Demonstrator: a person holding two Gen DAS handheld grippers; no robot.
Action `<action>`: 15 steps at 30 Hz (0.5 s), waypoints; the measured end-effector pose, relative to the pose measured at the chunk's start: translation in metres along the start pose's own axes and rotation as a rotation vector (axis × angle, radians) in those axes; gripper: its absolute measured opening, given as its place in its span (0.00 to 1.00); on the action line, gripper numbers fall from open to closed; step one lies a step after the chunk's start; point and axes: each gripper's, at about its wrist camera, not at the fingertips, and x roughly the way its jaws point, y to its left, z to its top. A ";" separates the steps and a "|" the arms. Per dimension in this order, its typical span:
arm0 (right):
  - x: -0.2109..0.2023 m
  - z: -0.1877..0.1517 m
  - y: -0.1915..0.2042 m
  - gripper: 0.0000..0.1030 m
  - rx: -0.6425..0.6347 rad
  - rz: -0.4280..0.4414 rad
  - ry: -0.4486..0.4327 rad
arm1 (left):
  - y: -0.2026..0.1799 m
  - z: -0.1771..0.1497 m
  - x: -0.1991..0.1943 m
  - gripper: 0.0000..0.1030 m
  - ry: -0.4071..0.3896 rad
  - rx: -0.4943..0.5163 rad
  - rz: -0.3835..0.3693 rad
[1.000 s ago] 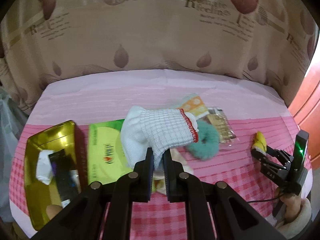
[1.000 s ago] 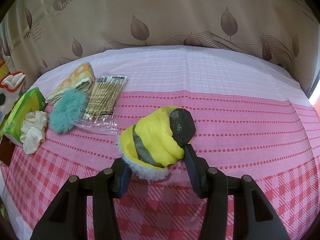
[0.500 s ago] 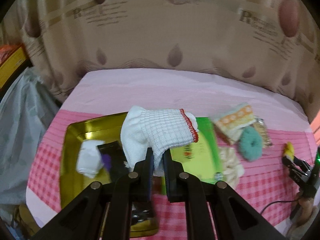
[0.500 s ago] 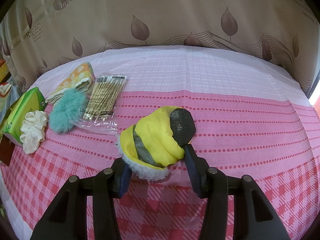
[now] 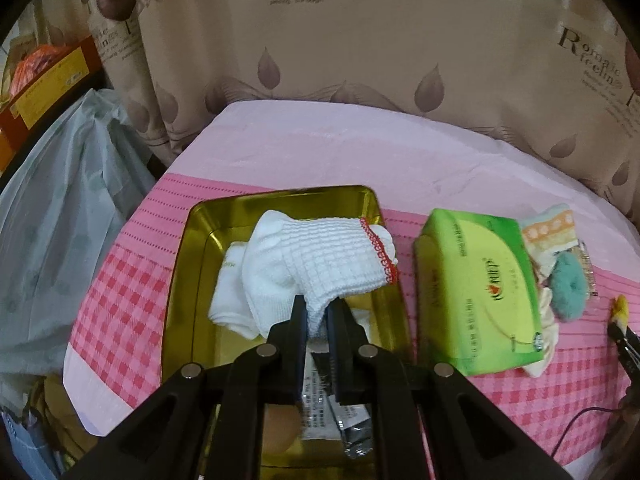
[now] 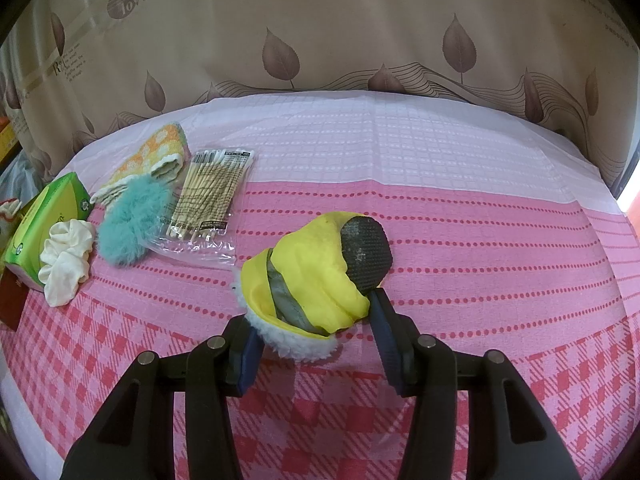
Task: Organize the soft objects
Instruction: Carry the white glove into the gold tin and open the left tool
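While pinched, the waffle-knit white sock (image 5: 320, 264) droops, bunched.

A clear plastic packet of wooden cotton swabs (image 6: 208, 196) lies on the pink checked cloth covering the bench (image 6: 460, 208), ahead and left of the right tool. A beige curtain printed with brown leaves (image 6: 320, 32) hangs behind the bench. Left of the left tool, off the bench edge, a pale green plastic bag (image 5: 60, 216) bulges below an orange-and-yellow cardboard box (image 5: 44, 80).
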 end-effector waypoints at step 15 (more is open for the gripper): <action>0.000 -0.001 0.000 0.47 -0.003 -0.003 0.001 | 0.028 -0.005 0.024 0.09 0.044 -0.049 0.055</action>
